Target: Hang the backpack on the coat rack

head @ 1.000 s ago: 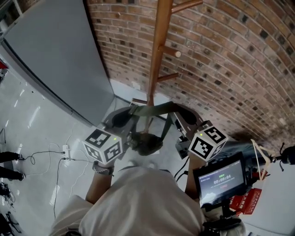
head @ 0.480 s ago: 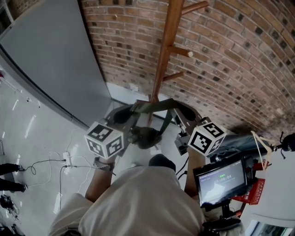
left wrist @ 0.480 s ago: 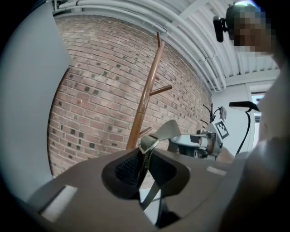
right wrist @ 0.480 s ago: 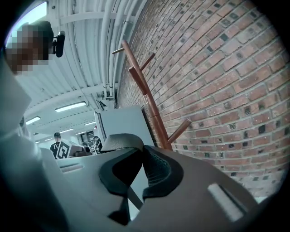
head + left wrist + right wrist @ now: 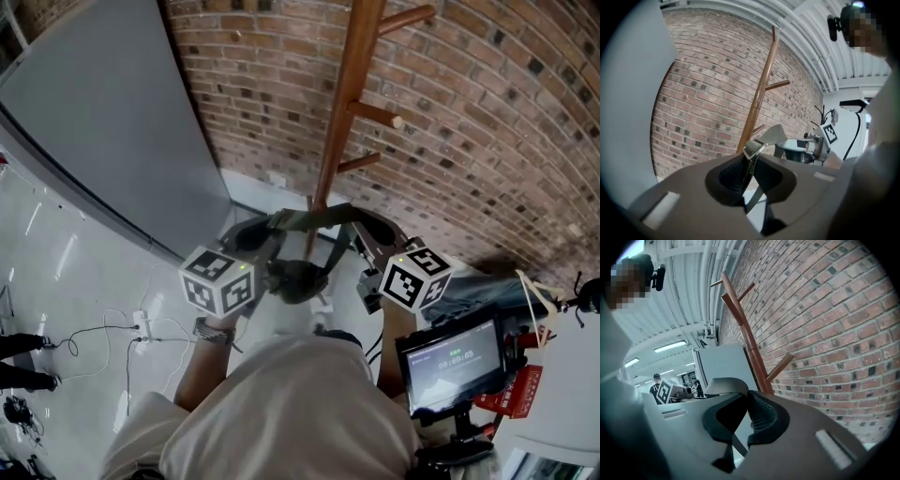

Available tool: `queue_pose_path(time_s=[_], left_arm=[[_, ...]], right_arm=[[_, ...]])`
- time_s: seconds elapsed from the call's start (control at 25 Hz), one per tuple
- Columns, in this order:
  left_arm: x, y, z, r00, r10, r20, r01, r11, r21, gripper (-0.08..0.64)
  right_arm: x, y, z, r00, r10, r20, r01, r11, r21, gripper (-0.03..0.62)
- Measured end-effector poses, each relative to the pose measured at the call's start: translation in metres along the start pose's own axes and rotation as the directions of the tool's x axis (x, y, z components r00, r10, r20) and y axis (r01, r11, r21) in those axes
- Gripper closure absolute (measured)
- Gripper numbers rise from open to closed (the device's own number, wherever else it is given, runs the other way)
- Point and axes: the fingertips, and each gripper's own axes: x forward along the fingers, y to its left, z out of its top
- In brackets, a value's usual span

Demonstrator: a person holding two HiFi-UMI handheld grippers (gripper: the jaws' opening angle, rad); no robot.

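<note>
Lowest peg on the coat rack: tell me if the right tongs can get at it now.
Probably yes: the right tongs, shut on the backpack strap, point toward the lowest peg with nothing visible between them.

Quantities, head view: one brown wooden coat rack (image 5: 342,112) at upper centre, with three round wooden pegs (image 5: 375,114) visible on its right side; one olive-green fabric backpack (image 5: 298,279) at centre; two grey handheld grippers, left gripper (image 5: 248,234) and right gripper (image 5: 375,232), each with one black-and-white marker cube (image 5: 218,279), two cubes in total; one flat grey panel (image 5: 103,122) at upper left; one small dark-framed screen (image 5: 450,361) at lower right.
</note>
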Motion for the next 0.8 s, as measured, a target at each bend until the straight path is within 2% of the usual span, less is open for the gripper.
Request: queue_pose_path(time_s=[0.8], left_arm=[[0.041, 0.02, -0.056, 0.991, 0.051, -0.127, -0.063, 0.994, -0.087, 0.52]], right_arm=[[0.018, -0.052, -0.044, 0.992, 0.011, -0.124, 0.002, 0.995, 0.101, 0.581]])
